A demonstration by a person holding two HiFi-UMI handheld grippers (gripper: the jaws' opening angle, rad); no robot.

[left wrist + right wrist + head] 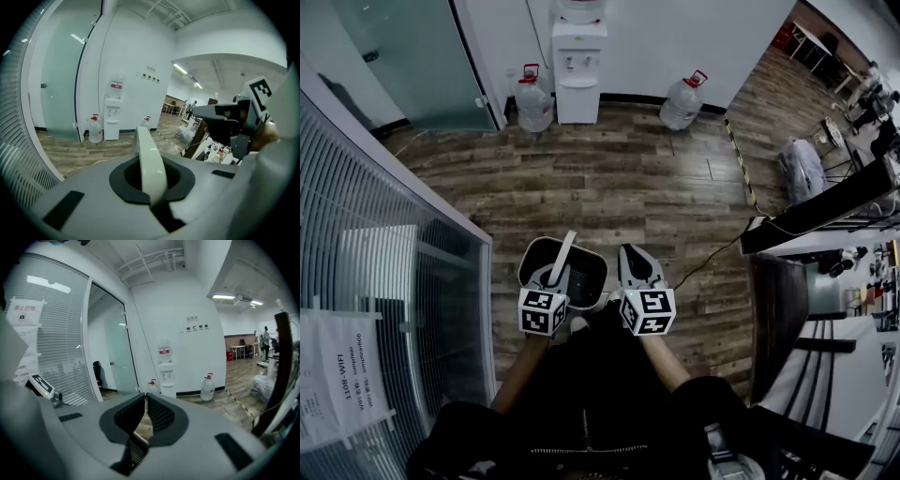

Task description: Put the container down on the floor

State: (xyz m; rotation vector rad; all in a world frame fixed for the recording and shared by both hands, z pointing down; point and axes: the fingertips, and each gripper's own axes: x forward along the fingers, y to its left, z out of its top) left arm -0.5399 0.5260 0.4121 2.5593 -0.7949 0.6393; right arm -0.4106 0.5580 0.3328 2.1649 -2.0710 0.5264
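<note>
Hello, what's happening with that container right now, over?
Left gripper shut on the handle; right gripper shut, empty. Container hanging above wood floor. Only water jugs, far off by the wall.

The left tongs (555, 274) and the right tongs (630, 253) have smooth pale-grey shells. Each carries a cube (543, 311) of black-and-white square markers. Black rectangular slots (229, 444) mark the shell, and the dark pads (161, 415) inside the jaws have a fine grid texture. The person wears a black garment (581, 384) with a zip down the front, and no sleeves cover the forearms.
</note>
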